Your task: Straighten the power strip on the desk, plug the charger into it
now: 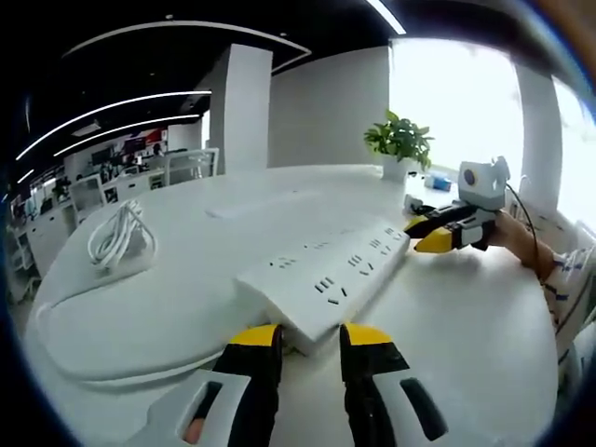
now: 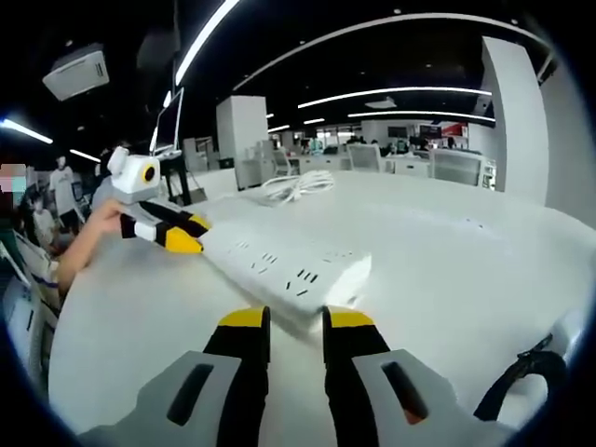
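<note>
A long white power strip (image 1: 331, 270) lies slantwise on the white desk (image 1: 466, 335). My left gripper (image 1: 310, 337) sits at its near end, yellow tips a narrow gap apart and right against the strip's edge, with nothing pinched between them. My right gripper (image 1: 426, 235) comes in from the right and meets the strip's far end. In the right gripper view the strip (image 2: 279, 265) runs away from my right gripper (image 2: 296, 321), whose jaws stand slightly parted at its end. My left gripper (image 2: 184, 235) touches the other end. A coiled white charger cable (image 1: 116, 237) (image 2: 298, 184) rests apart from the strip.
A potted plant (image 1: 400, 142) stands at the desk's far edge. A person's hand (image 2: 88, 233) holds the left gripper. A black cable or strap (image 2: 526, 372) lies at the lower right of the right gripper view. Office desks and chairs (image 2: 372, 158) fill the background.
</note>
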Available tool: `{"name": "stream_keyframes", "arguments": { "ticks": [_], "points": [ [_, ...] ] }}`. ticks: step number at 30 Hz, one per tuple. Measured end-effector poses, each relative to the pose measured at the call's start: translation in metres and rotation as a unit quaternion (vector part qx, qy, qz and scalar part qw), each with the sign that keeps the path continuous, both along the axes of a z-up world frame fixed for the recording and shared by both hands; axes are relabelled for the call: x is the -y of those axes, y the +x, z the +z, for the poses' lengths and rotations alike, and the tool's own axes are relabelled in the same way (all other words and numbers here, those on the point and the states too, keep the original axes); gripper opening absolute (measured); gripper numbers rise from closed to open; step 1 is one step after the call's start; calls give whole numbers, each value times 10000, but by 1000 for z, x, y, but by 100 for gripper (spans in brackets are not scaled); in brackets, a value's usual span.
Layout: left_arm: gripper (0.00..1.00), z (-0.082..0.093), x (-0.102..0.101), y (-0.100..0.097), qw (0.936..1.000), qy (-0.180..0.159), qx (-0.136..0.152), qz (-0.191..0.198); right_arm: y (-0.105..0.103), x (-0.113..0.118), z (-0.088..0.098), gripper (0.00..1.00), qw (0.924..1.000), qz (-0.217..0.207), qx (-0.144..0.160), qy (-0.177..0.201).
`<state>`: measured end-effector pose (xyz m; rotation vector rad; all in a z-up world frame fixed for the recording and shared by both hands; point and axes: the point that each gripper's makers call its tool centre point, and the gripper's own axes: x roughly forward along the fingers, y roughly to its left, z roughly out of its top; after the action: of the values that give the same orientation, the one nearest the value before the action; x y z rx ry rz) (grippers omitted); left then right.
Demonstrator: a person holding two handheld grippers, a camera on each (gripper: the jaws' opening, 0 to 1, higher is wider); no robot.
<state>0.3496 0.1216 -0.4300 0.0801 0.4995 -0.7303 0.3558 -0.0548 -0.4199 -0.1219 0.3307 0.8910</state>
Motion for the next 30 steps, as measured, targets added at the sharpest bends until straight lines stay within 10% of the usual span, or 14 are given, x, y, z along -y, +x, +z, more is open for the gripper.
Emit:
{"name": "stream_keyframes", "arguments": {
  "ticks": [30],
  "points": [
    [25,-1,5,-5,9997,6,-35,-248,-12,18,2,20,9984,329,-299,-335]
  ]
}}
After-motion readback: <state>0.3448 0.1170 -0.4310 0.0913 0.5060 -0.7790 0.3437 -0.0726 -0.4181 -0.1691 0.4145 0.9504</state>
